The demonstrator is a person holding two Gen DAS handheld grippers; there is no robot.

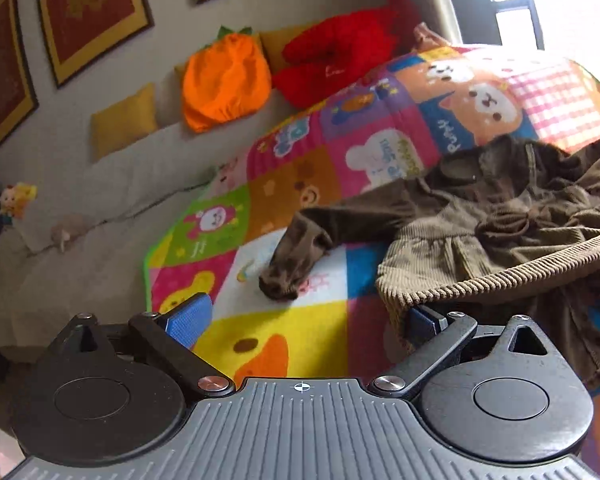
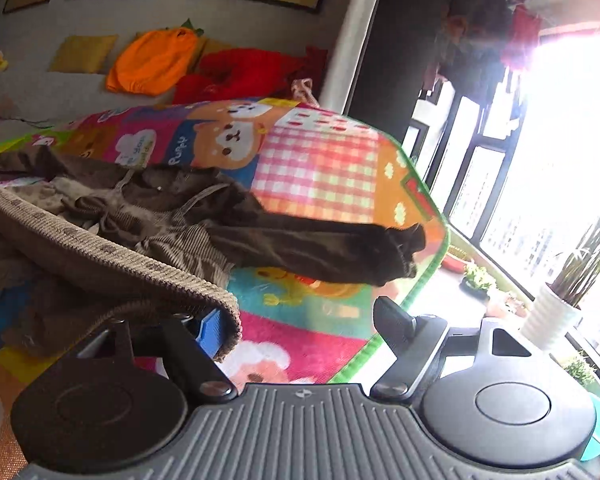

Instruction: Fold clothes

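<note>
A brown corduroy garment (image 1: 480,220) lies on a colourful cartoon play mat (image 1: 300,184); it also shows in the right wrist view (image 2: 172,216). One sleeve (image 1: 296,256) stretches left, the other sleeve (image 2: 332,248) stretches right. The ribbed hem (image 1: 500,280) is raised off the mat. My left gripper (image 1: 308,316) is open, and the hem corner drapes over its right finger (image 1: 424,320). My right gripper (image 2: 300,320) is open, and the hem (image 2: 120,264) drapes over its left finger (image 2: 210,328).
The mat covers a light sofa (image 1: 80,240). An orange pumpkin cushion (image 1: 224,80), a red plush (image 1: 340,60) and yellow cushions (image 1: 124,120) lean on the wall. The mat's green edge (image 2: 424,200) ends on the right, with windows and potted plants (image 2: 552,312) beyond.
</note>
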